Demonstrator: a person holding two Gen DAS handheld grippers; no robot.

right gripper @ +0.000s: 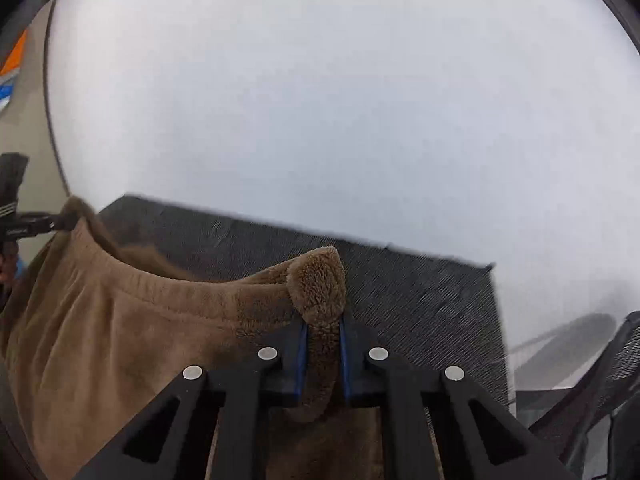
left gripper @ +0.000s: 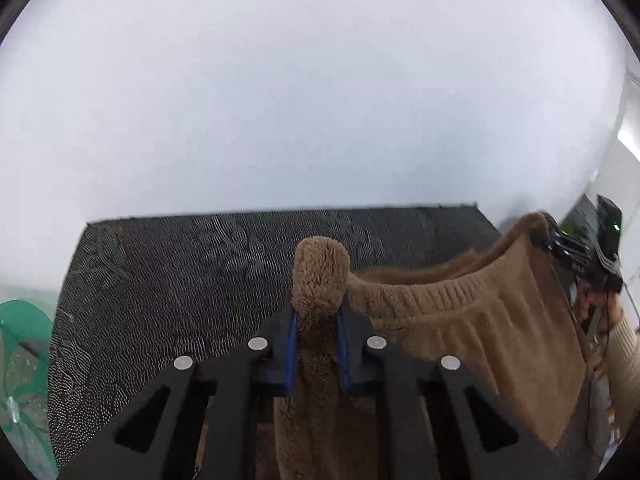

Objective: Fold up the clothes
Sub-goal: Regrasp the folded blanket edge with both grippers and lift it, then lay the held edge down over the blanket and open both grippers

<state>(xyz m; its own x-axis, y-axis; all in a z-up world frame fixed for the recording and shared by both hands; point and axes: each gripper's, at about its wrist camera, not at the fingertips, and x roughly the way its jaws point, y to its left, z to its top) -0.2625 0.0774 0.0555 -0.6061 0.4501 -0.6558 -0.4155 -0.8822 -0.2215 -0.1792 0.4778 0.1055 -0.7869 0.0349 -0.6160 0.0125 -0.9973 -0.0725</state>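
The brown fleece garment (left gripper: 460,320), apparently trousers or a skirt with a ribbed elastic waistband (left gripper: 432,294), is held up off the dark patterned table (left gripper: 160,280) by its two waistband corners, and the band sags in a shallow curve between them. The body of the cloth hangs down below the band, towards the near edge of both views; whether its lower end rests on the table cannot be told.

One corner is pinched in the left gripper (left gripper: 318,354): its blue-padded jaws are closed on a thick bunch of fleece, which pokes up past the fingertips as a rounded tuft. The other corner is pinched in the same way by the right gripper (right gripper: 323,360), whose jaws are likewise clamped on the fabric, with a tuft standing above them.

The step in hand is judged to be the lift and spread: the garment is gripped at both ends of the waist and raised so that it may be straightened before a fold is made. For the next move, the band would probably need to be pulled taut by drawing the grippers apart, and the cloth then laid flat on the table or carried over into a first fold, with both grips kept firm so the heavy fleece does not slip.

Both grippers are pointed forward and angled downward over the table, side by side and well apart. In the left view, the right gripper is seen at the far right edge, with a beige knitted sleeve (left gripper: 624,352) below it.
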